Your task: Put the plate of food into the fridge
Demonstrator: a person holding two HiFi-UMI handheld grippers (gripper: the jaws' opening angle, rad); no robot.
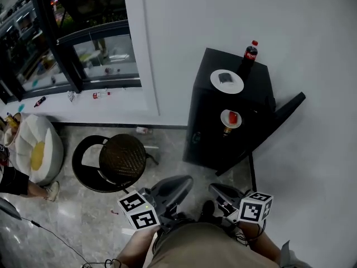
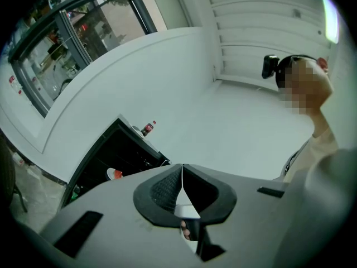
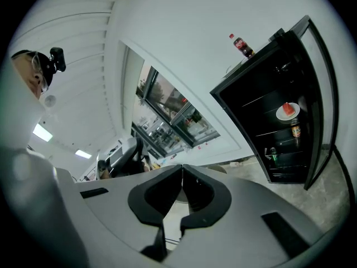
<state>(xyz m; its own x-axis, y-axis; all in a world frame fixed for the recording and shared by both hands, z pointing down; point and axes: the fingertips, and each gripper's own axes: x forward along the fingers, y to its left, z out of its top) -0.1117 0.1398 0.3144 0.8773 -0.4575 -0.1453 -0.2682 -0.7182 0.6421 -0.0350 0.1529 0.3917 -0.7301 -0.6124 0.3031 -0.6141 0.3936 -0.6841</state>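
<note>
Stiff, slick and likely breakable, the white plate atop the fridge wants a level rim grip; left gripper and right gripper fingers are clenched, empty.

No legible text or labels

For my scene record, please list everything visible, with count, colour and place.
fridge: 1, black, by the wall, door open
plate of food: 1, white, red food, inside the fridge
second plate: 1, white, on the fridge top
cola bottle: 1, dark, red cap, on the fridge top
round chair: 1, black, floor left of fridge
flower-shaped seat: 1, white and yellow, far left
left gripper: 1, grey, at the person's left, shut, empty
right gripper: 1, grey, at the person's right, shut, empty
</note>
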